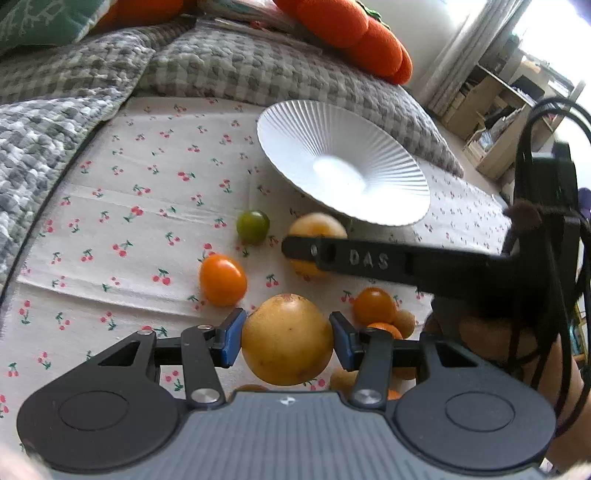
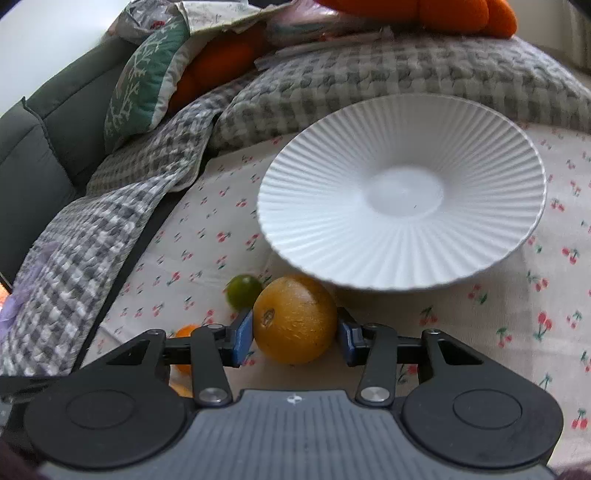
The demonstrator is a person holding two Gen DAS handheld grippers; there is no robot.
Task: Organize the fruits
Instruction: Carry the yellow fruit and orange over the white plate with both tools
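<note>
My left gripper (image 1: 287, 339) is shut on a large yellow fruit (image 1: 287, 341), held a little above the cherry-print cloth. My right gripper (image 2: 295, 338) is shut on an orange (image 2: 295, 319); in the left wrist view its black finger (image 1: 369, 258) crosses that orange (image 1: 317, 225). The white ribbed plate (image 2: 332, 192) lies just beyond the orange and also shows in the left wrist view (image 1: 295, 136). Loose on the cloth are a green tomato (image 1: 253, 226), an orange tomato (image 1: 222, 280), another orange tomato (image 1: 373, 305) and small tan fruits (image 1: 404, 323).
A grey checked blanket (image 1: 229, 66) borders the cloth at the back and left. Orange plush cushions (image 1: 354, 33) and a green pillow (image 2: 144, 85) lie behind it. A dark sofa (image 2: 33, 147) stands at the left. Shelves (image 1: 498, 110) stand far right.
</note>
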